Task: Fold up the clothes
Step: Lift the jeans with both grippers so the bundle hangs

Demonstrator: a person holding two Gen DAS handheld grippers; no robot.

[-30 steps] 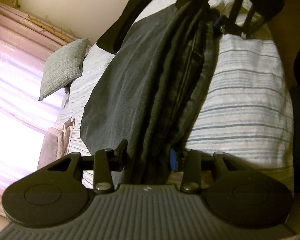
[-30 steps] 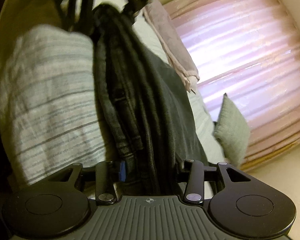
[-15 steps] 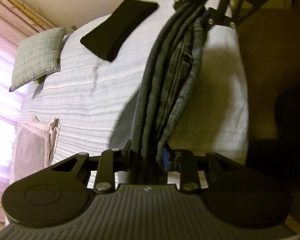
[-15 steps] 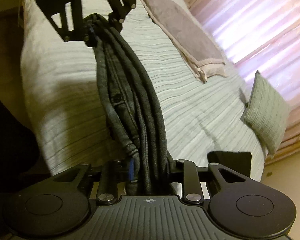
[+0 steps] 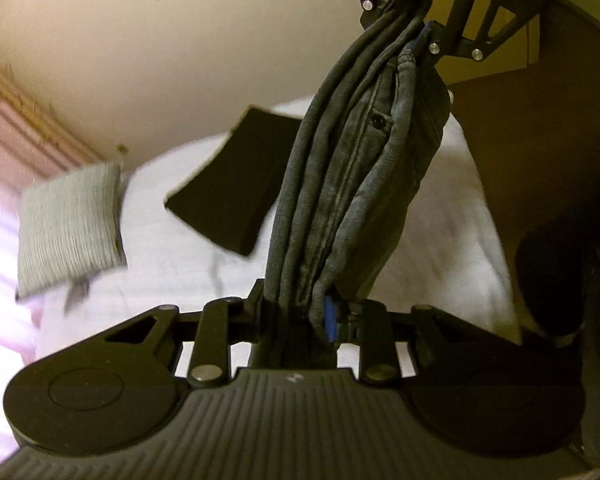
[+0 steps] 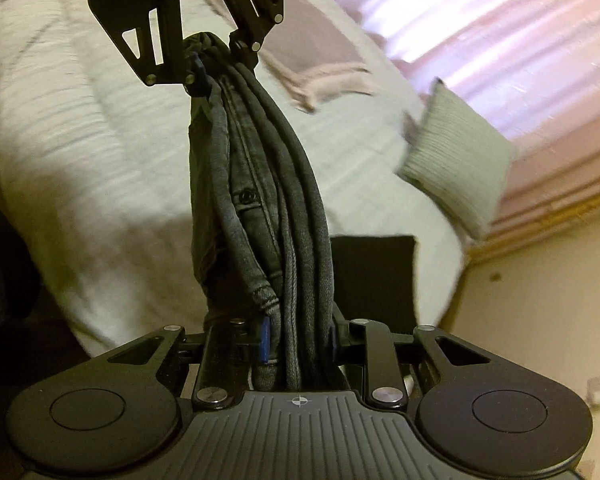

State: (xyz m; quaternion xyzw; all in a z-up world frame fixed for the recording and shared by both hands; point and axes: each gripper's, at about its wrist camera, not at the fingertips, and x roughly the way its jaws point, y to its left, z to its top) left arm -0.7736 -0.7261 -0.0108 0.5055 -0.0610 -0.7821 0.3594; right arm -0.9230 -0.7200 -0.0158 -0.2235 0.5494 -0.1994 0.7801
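while clamped at either end by the left tool (image 5: 296, 314) and right tool (image 6: 298, 334), dark jeans (image 5: 348, 184) lengthwise between them.

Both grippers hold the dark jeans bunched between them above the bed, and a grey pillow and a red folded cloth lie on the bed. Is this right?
Nearly: the folded cloth is black, not red, as the left wrist view shows. The rest stands: both grippers, left and right, hold the jeans.
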